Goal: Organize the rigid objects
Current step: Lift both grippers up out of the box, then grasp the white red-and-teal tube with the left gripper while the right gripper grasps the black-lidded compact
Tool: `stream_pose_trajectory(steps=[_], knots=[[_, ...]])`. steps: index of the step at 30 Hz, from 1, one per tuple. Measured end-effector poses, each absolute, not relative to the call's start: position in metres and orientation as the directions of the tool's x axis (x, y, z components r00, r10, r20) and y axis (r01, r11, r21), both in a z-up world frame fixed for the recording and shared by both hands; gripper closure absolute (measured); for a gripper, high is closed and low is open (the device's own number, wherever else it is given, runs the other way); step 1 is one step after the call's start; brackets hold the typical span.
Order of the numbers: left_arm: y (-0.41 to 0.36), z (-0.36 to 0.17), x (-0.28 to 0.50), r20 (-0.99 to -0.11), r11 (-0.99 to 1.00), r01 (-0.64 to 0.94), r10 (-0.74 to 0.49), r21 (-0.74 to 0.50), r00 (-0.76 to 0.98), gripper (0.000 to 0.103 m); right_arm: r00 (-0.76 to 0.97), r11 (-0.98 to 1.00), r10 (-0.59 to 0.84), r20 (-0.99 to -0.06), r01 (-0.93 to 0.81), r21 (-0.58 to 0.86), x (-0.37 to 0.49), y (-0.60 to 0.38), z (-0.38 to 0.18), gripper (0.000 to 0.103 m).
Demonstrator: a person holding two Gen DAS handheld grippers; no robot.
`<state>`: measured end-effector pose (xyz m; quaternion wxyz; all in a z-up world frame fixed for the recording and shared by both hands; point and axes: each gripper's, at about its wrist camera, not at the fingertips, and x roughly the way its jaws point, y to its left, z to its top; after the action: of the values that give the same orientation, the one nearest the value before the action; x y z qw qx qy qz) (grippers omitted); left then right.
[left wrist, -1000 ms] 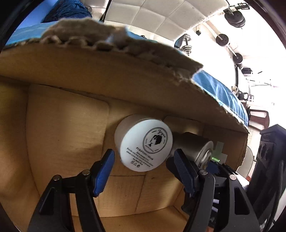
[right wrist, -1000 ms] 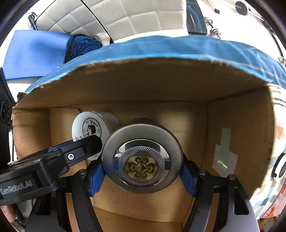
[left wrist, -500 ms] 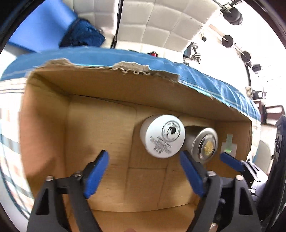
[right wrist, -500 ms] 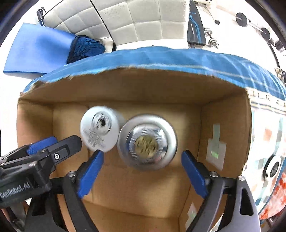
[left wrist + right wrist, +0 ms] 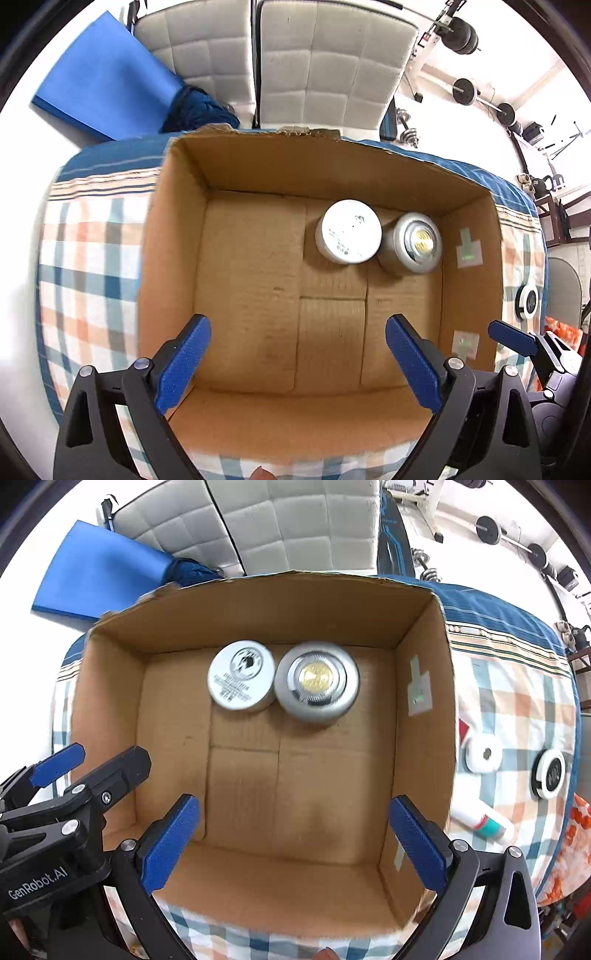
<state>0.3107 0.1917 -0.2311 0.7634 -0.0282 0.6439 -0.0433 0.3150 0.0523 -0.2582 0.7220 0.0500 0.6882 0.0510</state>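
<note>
An open cardboard box stands on a plaid cloth. Inside, by the far wall, a white cream jar and a silver jar with a gold centre stand side by side, touching. My left gripper is open and empty above the box's near edge. My right gripper is open and empty too, above the near edge; the left gripper shows at its left.
On the cloth right of the box lie a white round container, a black-and-white round jar and a white tube with a teal band. Behind are a blue mat, a padded headboard and dumbbells.
The right gripper let go of the silver jar beside the white jar. Both grippers then pulled back up out of the box, open.
</note>
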Motion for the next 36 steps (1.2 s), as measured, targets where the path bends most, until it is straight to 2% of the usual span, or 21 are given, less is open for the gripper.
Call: stream_pose_trajectory(steps=[13,21,30,36], knots=[[0.195,-0.157,0.232,-0.951,0.998,0.020,-0.066,-0.062,0.301,0.006,0.138,0.981,0.193,-0.971,-0.060,0.186,0.234,0.047,-0.194,0.000],[0.166,-0.121,0.208,-0.931,0.998,0.031,-0.066,-0.059,0.359,0.006,0.189,0.970,0.243,-0.952,-0.073,0.233,0.213,0.018,-0.160,0.000],[0.070,-0.107,0.217,-0.921,0.983,0.149,-0.155,-0.108,0.356,0.006,0.196,0.972,0.211,-0.958,0.060,0.226,0.204,-0.106,-0.152,0.000],[-0.022,-0.143,0.252,-0.946,0.961,0.258,-0.170,-0.097,0.277,0.006,0.170,0.966,0.091,-0.981,0.225,0.128,0.212,-0.226,-0.179,0.000]])
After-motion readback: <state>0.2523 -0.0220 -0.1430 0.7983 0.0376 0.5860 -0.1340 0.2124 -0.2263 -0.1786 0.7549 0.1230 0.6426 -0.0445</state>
